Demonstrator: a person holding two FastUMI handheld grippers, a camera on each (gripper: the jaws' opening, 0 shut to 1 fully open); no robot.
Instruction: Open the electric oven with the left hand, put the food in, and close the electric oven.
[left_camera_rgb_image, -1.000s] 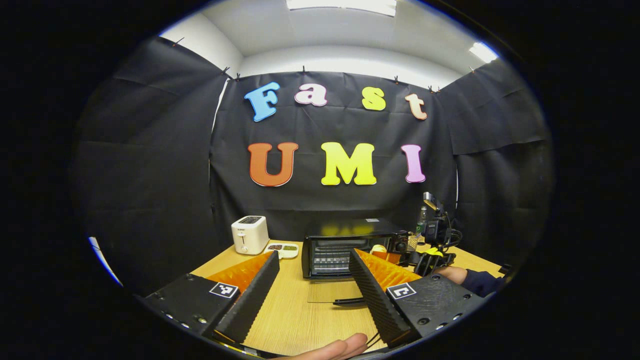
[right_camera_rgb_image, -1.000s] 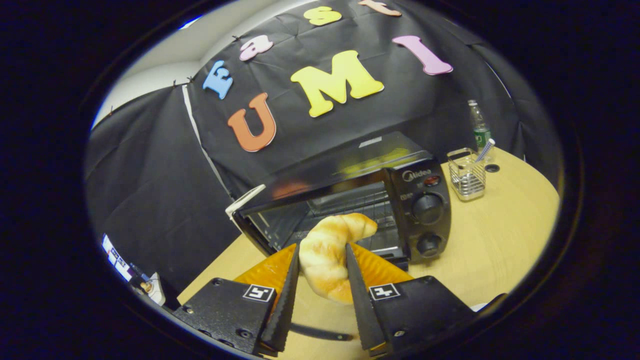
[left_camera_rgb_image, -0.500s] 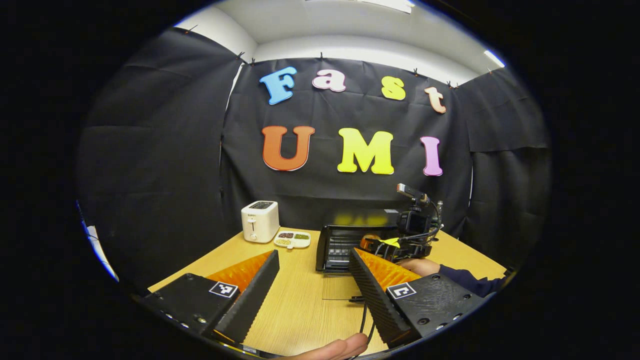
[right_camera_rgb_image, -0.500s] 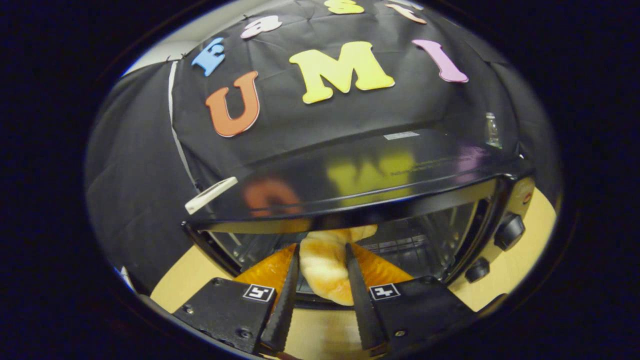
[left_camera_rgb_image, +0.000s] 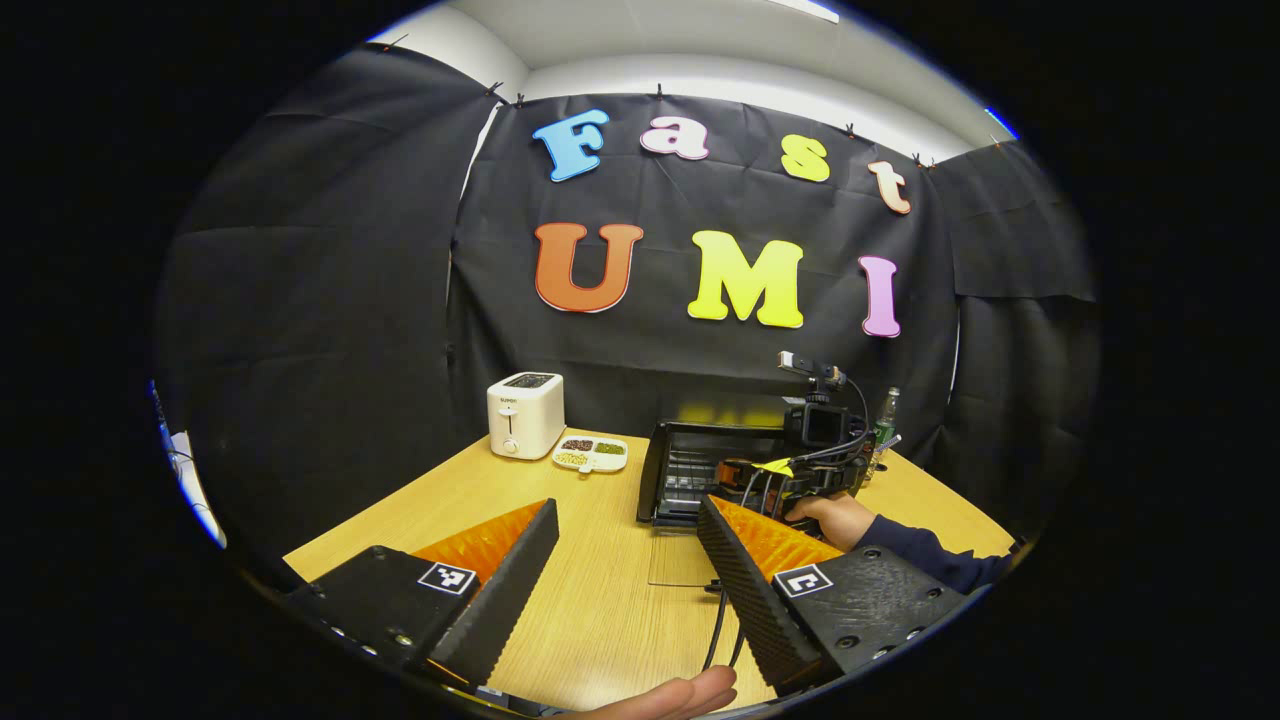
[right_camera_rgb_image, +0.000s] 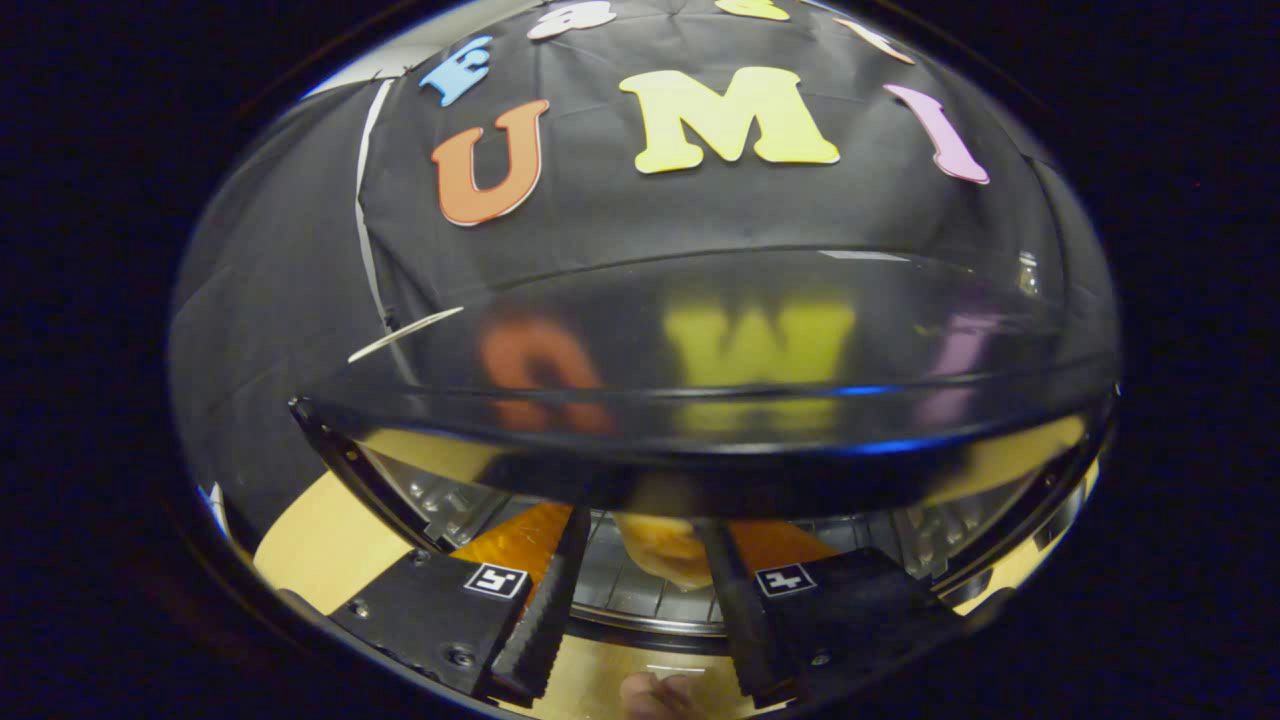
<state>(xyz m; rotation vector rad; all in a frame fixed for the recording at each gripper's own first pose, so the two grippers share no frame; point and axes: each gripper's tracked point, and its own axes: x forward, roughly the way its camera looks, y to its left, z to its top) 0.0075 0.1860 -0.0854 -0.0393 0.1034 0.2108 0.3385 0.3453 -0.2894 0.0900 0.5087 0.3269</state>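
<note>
Bread (right_camera_rgb_image: 662, 545) is pinched by the right gripper (right_camera_rgb_image: 640, 600) and held just inside the oven (right_camera_rgb_image: 720, 400) mouth, above the rack (right_camera_rgb_image: 640, 600). The left gripper (left_camera_rgb_image: 625, 590) is held spread, well back. Release onto the rack is called for next, then door closing.

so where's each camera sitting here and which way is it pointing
Left gripper view: rides the left gripper, held back over the table, facing the open oven; shows its own open fingers, the right gripper and the hand holding it.
Right gripper view: rides the right gripper, pushed into the oven mouth, its fingers shut on the bread.
Shared: the oven and table.
</note>
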